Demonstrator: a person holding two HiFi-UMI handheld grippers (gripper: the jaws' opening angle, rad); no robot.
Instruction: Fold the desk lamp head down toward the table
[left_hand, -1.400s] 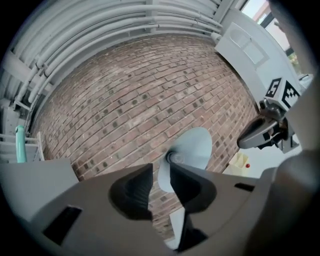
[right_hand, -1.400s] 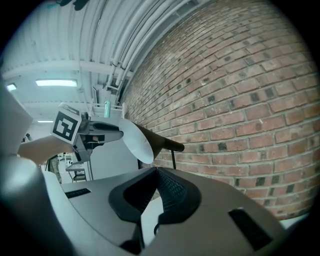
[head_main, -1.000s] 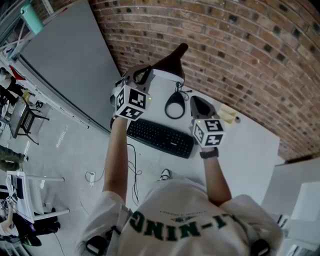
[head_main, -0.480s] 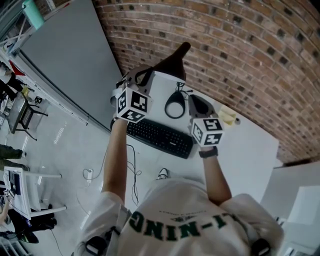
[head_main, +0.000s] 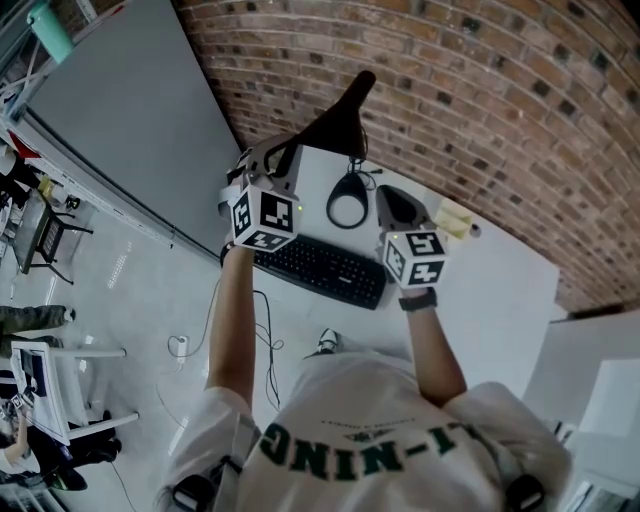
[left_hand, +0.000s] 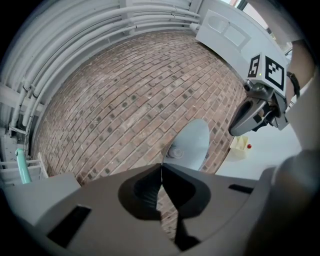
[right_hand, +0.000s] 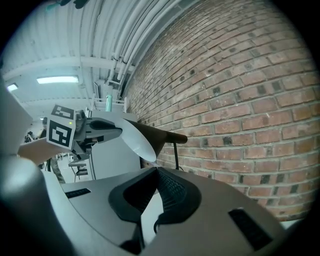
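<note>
Head view: shows lamp head (head_main: 335, 125) raised over the table's (head_main: 500, 300) far edge, left gripper (head_main: 272, 158) just beside its rim, right gripper (head_main: 393, 205) near, keyboard (head_main: 320, 270) along the near edge.
Left gripper view: jaws pressed together, gripping nothing, lamp head beyond.
Right gripper view: jaws closed, likewise empty.

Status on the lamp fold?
Left claw shut, empty, beside lamp head. Right claw shut, empty, off the lamp. Lamp head raised, not yet folded. Keyboard clear of it.
</note>
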